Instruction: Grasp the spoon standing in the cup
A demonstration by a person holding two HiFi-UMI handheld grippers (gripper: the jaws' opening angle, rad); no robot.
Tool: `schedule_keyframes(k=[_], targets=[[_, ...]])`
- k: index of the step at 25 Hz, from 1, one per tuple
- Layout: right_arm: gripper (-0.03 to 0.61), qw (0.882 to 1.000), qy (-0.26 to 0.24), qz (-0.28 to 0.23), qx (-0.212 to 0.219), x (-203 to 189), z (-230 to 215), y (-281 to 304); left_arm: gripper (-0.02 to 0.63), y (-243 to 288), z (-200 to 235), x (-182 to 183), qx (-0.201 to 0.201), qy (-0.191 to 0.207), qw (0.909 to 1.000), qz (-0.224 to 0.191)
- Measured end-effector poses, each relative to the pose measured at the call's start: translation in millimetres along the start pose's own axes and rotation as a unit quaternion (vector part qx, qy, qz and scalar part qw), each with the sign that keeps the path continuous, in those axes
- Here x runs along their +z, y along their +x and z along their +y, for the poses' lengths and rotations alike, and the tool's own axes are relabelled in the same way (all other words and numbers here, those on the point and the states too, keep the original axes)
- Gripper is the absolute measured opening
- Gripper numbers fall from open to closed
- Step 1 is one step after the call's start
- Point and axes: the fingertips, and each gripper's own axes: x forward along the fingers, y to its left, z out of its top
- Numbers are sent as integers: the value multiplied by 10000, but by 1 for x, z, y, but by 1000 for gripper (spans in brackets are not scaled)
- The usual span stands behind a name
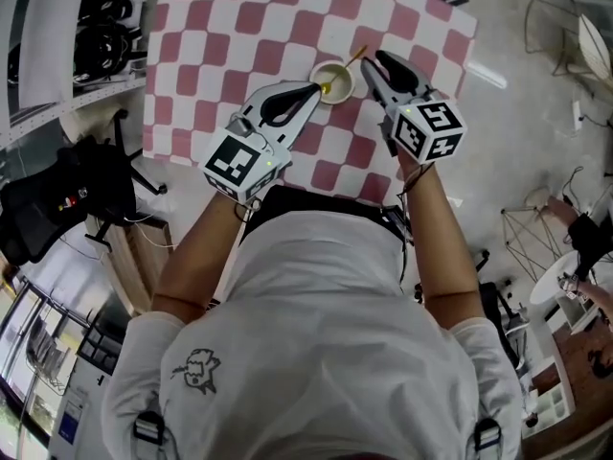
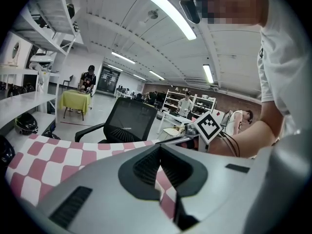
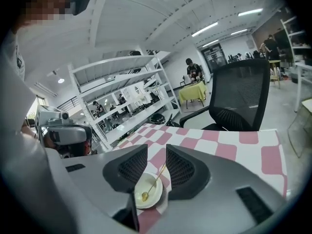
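- Pink-and-white checked tabletop (image 1: 220, 27); black office chair (image 3: 243, 91) past its far edge.
- L gripper (image 1: 312, 87): jaws closed tip to tip, nothing betw. them; tip at left rim of cup (image 1: 337, 73).
- cup: white, upright, approx. mid-width, nearer tabletop's near edge.
- spoon (image 1: 355, 57): gold, leans in cup, handle up and to R.
- R gripper (image 1: 373, 61): jaws narrowly apart, spoon handle betw. them; contact unclear.

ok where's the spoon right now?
Head view: the spoon leans in the cup on the checked cloth, just ahead of both grippers. In the right gripper view its handle rises between the right gripper's open jaws.
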Motion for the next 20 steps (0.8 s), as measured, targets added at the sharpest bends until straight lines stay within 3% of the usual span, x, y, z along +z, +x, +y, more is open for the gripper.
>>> schedule_keyframes(k=[13, 20], targets=[[114, 9992, 326, 194, 152, -29, -23, 36, 14, 17, 9, -10, 16, -101, 9999, 136], [46, 9996, 174, 132, 161, -26, -19, 40, 14, 9, 7, -12, 87, -145, 9998, 110]])
